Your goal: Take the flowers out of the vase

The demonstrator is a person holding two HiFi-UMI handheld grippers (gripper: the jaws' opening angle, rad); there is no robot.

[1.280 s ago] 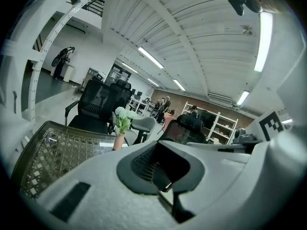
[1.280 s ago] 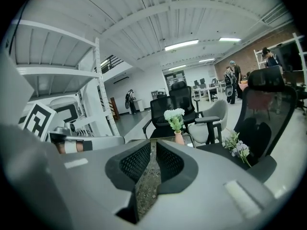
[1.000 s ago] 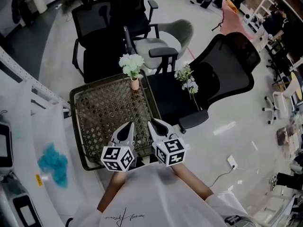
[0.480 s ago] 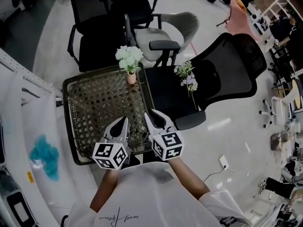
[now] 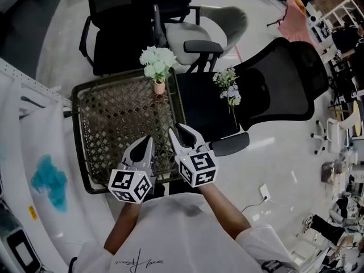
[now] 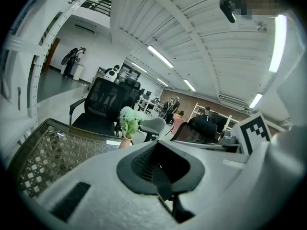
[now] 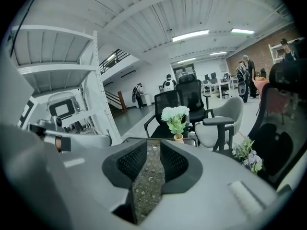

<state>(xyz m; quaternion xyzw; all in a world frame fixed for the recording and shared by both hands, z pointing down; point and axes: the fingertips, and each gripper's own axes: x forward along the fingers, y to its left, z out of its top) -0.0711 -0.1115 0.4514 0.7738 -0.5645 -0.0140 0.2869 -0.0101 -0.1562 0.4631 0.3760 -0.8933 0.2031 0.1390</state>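
Observation:
A small terracotta vase with white and green flowers stands at the far right corner of a woven tray table. A purple and white flower sprig lies on the black chair seat to its right. Both grippers hover over the tray's near edge, well short of the vase. My left gripper is shut and empty. My right gripper has just been opening; its jaws stand slightly apart with nothing between them. The right gripper view looks past its jaws at the flowers.
Office chairs crowd the far side: black ones behind the tray, a grey one behind the vase. The black chair's backrest and armrest lie to the right. White shelving borders the left. People stand far off.
The right gripper's jaws have parted a little. Both grippers have shifted slightly over the tray's near edge, and the head view has drifted. The vase and sprig stay put.

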